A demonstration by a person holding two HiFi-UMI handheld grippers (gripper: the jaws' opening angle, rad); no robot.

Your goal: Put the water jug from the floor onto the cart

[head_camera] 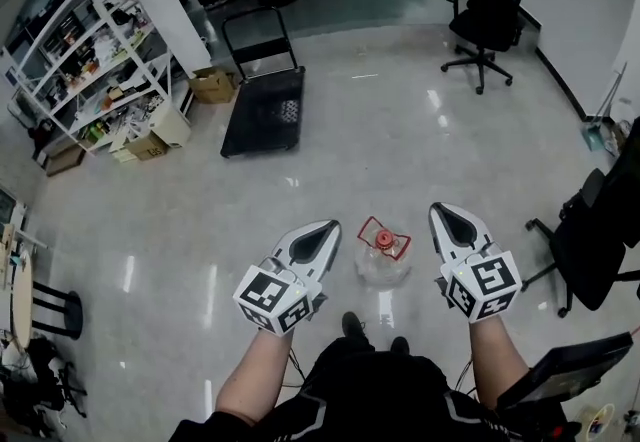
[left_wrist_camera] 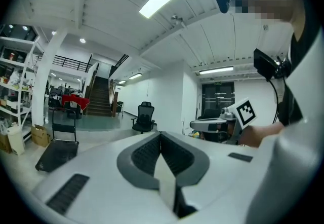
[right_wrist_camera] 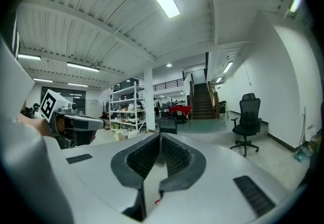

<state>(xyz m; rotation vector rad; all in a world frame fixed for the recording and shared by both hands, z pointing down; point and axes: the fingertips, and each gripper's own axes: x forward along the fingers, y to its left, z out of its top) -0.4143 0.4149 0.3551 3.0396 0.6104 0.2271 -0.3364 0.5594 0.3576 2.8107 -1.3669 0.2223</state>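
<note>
A clear water jug [head_camera: 382,260] with a red cap and red handle stands on the floor just ahead of my feet, between the two grippers. My left gripper [head_camera: 328,229] hangs to the jug's left, shut and empty. To the jug's right my right gripper [head_camera: 442,213] is held level, shut too, with nothing in it. The black flatbed cart [head_camera: 264,108] with its upright handle stands farther off, up and to the left of the jug. From the left gripper view the cart [left_wrist_camera: 56,153] shows at the left, and the right gripper [left_wrist_camera: 215,124] at the right.
White shelving [head_camera: 95,50] packed with goods and cardboard boxes [head_camera: 212,85] line the far left. A black office chair [head_camera: 487,18] stands at the far right, another chair [head_camera: 600,230] close on my right. A stool [head_camera: 50,310] is at the near left. Stairs [right_wrist_camera: 201,99] rise beyond.
</note>
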